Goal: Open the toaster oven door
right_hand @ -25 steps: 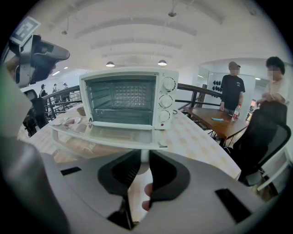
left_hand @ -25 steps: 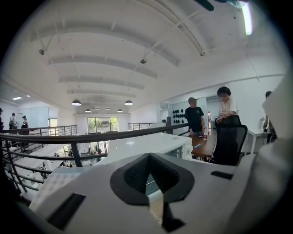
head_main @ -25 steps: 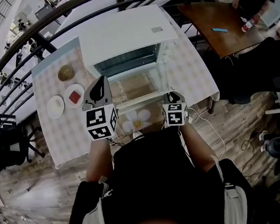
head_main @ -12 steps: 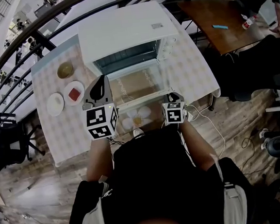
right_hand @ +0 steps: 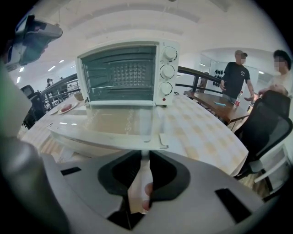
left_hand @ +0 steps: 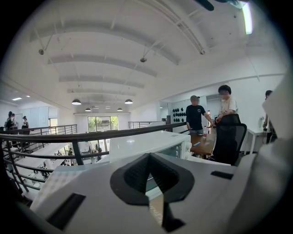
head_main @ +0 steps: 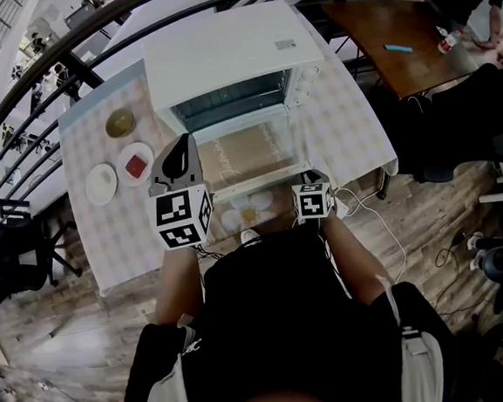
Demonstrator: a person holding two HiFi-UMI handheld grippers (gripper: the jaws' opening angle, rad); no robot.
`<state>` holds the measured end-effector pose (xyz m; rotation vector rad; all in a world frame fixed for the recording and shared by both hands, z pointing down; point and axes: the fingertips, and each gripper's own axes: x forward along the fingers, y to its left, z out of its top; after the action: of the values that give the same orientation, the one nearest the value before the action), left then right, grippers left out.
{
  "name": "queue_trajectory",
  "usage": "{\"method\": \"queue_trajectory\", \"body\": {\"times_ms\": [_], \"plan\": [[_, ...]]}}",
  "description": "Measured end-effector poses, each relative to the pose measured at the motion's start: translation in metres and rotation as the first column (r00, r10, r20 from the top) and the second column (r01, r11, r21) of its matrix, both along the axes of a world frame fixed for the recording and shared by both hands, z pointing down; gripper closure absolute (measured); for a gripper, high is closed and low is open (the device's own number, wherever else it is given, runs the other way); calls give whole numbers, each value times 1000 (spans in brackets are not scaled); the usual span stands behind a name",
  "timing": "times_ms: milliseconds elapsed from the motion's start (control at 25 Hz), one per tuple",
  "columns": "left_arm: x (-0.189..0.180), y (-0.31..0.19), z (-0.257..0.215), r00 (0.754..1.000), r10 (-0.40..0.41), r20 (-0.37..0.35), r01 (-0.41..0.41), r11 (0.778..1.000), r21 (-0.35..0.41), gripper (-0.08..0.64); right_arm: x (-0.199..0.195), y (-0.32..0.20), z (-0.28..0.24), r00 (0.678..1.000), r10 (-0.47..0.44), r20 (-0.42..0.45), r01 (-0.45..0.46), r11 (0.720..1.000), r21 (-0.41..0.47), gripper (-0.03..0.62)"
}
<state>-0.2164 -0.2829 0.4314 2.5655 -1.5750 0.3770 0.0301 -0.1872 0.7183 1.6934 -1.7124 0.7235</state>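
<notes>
Worktop [head_main: 123, 237] under a checked cloth, on a gallery floor behind a black railing [head_main: 64, 59].

1. Right gripper [right_hand: 143, 157]. Its fingers [right_hand: 164, 172] are drawn in to a narrow slit and appear to pinch the right end of the handle [right_hand: 105, 139], the pale bar along the free edge of the door. The tips sit directly under that bar. The gripper points downward from the near edge of the worktop.

2. Left gripper [left_hand: 149, 155]. Its fingers [left_hand: 132, 176] are pressed together at the tips with nothing between them. It is held up above the worktop's near edge, left of the door and apart from it, and takes no part in the work.

3. Door [head_main: 248, 157]. Glass panel, hinged at the foot of the oven. It is swung down toward the near edge and lies close to level, just above the cloth.

4. Toaster oven [head_main: 230, 57]. White, standing at the middle of the far edge with three dials on its right side. The cavity is exposed, with the rack and back wall visible.

5. Bowl [head_main: 120, 125] and two plates [head_main: 101, 184], set toward the left edge well apart from the oven. Untouched.

Status: by my reading the opening is essentially done, since the cavity stands fully uncovered. What probably remains is to ease the door to its stop, if it is not there already, and to let go of the handle.
</notes>
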Motion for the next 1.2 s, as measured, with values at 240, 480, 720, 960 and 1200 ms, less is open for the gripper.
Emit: {"method": "queue_trajectory", "body": {"times_ms": [240,480,720,960,1200], "plan": [[-3,0,0,1000,-4,0,4,1000,0,547,0,2,12,1000,-11,5,11,1000,-29,523],[-1,-1,1,1000,-1,-2,1,1000,-2,548,0,1,11,1000,-12,8,13,999,-42,523],[-1,0,0,1000,-2,-6,2,1000,-1,548,0,1,14,998,13,57,-9,998,-56,520],[-3,1,1,1000,-3,-7,3,1000,0,547,-1,5,10,995,34,91,-28,997,-66,495],[1,-2,0,1000,10,-13,-10,1000,2,548,11,14,-15,991,69,115,-68,998,-12,493]]}}
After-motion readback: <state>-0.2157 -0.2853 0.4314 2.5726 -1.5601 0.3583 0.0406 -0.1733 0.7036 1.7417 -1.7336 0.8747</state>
